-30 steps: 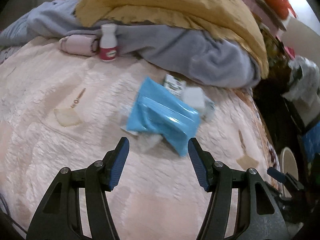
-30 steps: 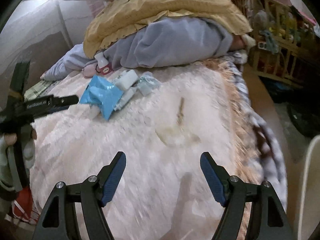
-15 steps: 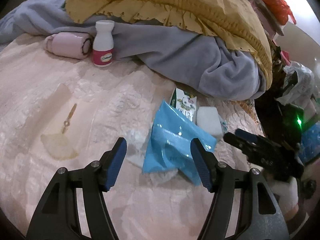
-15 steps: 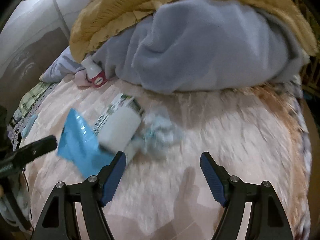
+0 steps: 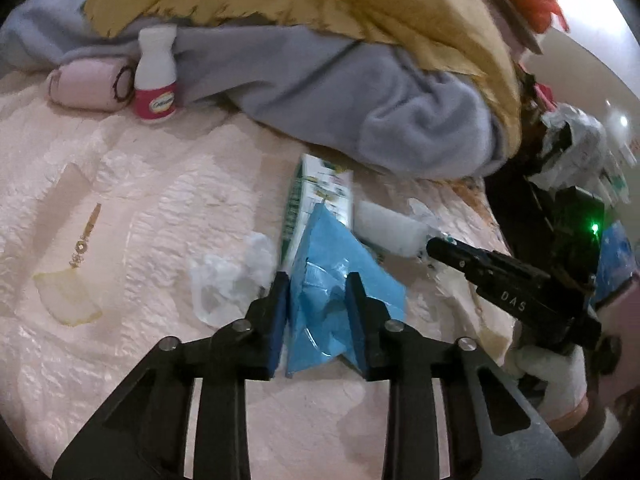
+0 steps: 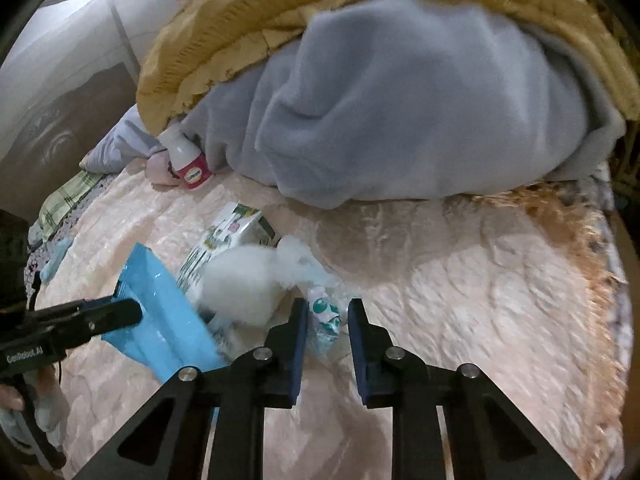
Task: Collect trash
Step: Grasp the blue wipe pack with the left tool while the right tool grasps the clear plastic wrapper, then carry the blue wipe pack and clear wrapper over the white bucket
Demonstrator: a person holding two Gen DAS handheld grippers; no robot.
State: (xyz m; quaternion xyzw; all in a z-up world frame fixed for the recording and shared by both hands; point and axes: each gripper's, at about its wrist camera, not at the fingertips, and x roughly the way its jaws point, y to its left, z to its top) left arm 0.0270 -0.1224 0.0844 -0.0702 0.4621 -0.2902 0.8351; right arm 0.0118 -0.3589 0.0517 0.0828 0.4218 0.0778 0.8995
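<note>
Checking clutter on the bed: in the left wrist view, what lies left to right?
Pink roll → white bottle → clear wrapper → blue packet → right gripper.

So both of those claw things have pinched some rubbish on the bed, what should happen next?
Probably lift both straight up. The left gripper is shut on the blue wrapper, the right gripper on the clear printed wrapper, both lying on the bedspread.

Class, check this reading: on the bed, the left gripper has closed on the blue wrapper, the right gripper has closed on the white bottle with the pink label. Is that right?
One error. The right gripper has closed on a small clear wrapper, as the right wrist view shows; the bottle stands untouched by the grey blanket. The left gripper on the blue wrapper is correct.
</note>
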